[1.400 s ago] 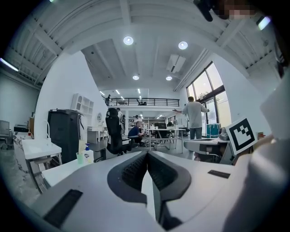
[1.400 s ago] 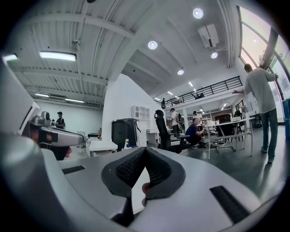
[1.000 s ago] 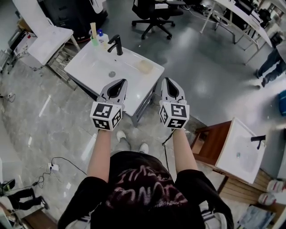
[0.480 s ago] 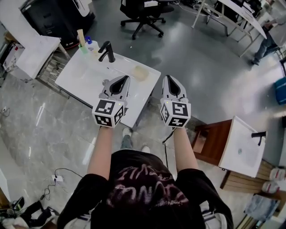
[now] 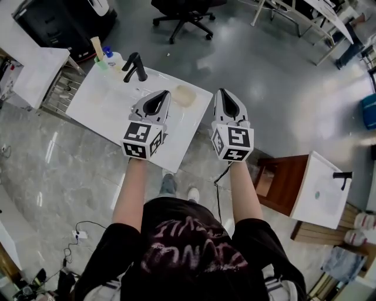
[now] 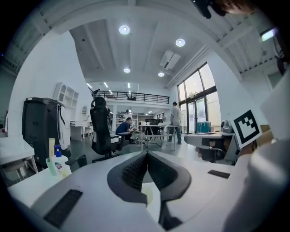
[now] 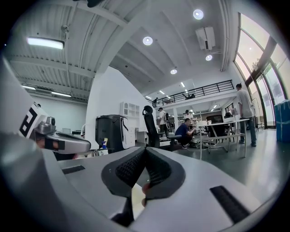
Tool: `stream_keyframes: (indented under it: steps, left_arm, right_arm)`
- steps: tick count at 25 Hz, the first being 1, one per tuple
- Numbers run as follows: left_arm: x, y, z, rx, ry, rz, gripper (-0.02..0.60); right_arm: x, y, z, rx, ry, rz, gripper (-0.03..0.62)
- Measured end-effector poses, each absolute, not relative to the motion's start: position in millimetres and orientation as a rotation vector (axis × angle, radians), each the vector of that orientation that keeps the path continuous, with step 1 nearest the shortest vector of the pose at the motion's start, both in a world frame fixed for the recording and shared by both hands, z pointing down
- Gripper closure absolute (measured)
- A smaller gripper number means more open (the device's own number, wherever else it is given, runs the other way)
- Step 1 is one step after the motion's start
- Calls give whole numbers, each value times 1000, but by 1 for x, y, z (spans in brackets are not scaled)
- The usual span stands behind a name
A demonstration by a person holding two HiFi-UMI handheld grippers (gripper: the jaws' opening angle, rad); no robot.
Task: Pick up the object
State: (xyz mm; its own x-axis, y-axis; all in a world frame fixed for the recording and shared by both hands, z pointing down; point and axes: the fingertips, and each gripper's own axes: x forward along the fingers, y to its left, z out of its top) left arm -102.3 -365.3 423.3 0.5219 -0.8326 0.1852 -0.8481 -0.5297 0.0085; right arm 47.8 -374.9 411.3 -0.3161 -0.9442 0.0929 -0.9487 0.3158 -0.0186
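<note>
near the sink [image 5: 97, 101], left gripper [image 5: 160, 97] and right gripper [image 5: 225, 99] held forward, closed.

Grey glossy floor [image 5: 264, 76], black office chair [image 5: 176, 6]

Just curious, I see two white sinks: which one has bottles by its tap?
The left sink, bottles at its back corner; the right sink, on a wooden stand, has none.

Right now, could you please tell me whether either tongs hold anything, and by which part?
Nothing is held: the left tongs and the right tongs are both shut and empty.
</note>
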Motion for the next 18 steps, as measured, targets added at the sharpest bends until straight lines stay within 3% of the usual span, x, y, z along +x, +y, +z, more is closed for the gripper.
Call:
stream_keyframes:
  steps: [7, 14, 16, 18]
  left_arm:
    - [-94, -392, 451, 2650, -1396, 265, 566]
    - [-67, -410, 508, 2674, -1222, 492, 558]
    - [-55, -410, 525, 2682, -1152, 575, 463]
    - [-46, -411, 542, 2699, -1101, 676, 451]
  right_arm:
    - [52, -395, 430, 1823, -2462, 145, 579]
    - [62, -410, 443, 1837, -2415, 154, 579]
    - [67, -412, 448, 1841, -2398, 158, 579]
    - [72, -414, 453, 1850, -2387, 174, 580]
